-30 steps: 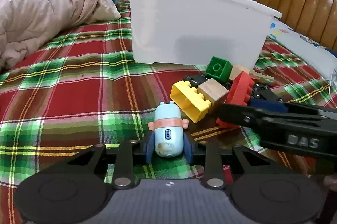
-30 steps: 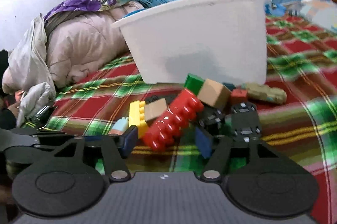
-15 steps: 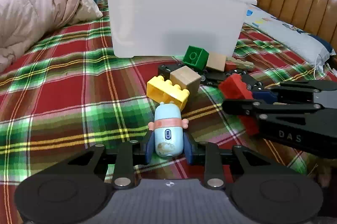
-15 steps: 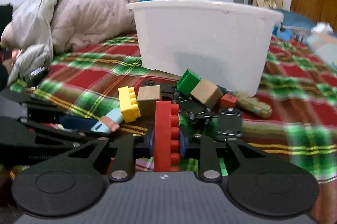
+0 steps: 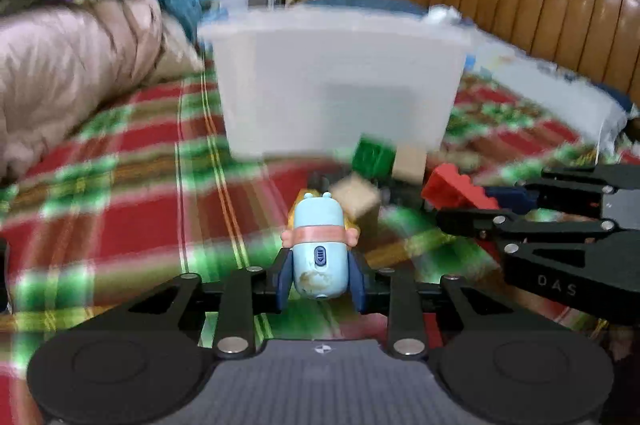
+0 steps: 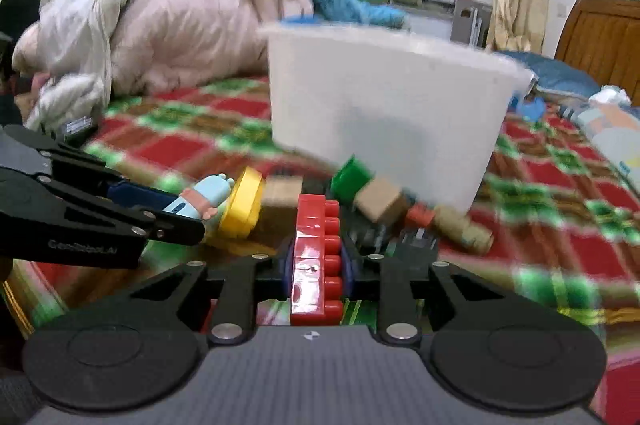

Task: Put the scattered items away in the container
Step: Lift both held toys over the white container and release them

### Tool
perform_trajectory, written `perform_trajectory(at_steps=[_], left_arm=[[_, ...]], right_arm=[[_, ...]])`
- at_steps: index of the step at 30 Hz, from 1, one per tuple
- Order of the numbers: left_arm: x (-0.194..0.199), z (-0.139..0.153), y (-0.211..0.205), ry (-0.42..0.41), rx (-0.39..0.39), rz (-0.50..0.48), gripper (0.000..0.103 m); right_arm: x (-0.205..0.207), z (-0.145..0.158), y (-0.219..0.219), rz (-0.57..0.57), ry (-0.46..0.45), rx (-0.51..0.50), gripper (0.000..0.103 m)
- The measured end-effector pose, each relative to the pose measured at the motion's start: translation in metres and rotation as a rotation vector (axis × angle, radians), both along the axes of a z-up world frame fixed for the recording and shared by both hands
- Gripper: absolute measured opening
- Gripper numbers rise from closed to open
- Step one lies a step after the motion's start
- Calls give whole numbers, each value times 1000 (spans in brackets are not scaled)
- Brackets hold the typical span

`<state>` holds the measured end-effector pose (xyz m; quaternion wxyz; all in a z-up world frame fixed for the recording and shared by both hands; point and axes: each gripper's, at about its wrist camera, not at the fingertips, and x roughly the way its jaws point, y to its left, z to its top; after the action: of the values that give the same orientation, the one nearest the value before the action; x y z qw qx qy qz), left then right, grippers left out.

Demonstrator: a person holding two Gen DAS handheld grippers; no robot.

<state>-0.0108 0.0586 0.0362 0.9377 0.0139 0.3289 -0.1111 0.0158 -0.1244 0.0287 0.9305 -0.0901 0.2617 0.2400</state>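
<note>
Blue toy (image 5: 318, 245) sits clamped in left gripper (image 5: 319, 279); right gripper (image 6: 316, 265) pinches red brick (image 6: 318, 257).

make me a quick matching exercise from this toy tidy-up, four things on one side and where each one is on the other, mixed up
Things:
1. blue capsule toy
2. red brick
3. green block
4. white bin

Places:
A. on the plaid blanket, against the bin's base
B. between the right gripper fingers
C. standing beyond the toy pile
D. between the left gripper fingers

Pairs: 1-D, 2-B, 3-A, 4-C

blue capsule toy (image 5: 318, 249) clamped upright in left claw (image 5: 319, 279) | red stud brick (image 6: 317, 257) on edge in right claw (image 6: 317, 271) | white tub (image 5: 336, 89) upright on bed
</note>
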Motion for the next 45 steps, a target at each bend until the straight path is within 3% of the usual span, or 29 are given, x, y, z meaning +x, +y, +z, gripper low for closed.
perform_trajectory(at_steps=[8,13,16,20,27,32,41,45], left_arm=[[35,71,-15,-121,-5,-32,33],[69,101,-26,-159,-40,-28,33],[95,110,-33,-171,-20,-12,33],[129,108,-39,-163,47,8,33],[169,90,-42,-94,133,50,34],[165,90,-33,-121,132,54,42],[143,102,-23,-164,79,48,47],[119,103,-19,-192,42,53,56]], right_arm=[[28,57,-6,-37,-102,49,25],[56,90,-7,-61,-159,59,25],[77,103,-6,-76,-173,61,25],[112,105,-1,-96,-150,45,25],[155,81,10,-128,-60,-22,29],[149,75,6,-142,-111,-63,58],[140,92,6,-161,-142,-46,64],[121,99,4,-150,-187,-52,64]])
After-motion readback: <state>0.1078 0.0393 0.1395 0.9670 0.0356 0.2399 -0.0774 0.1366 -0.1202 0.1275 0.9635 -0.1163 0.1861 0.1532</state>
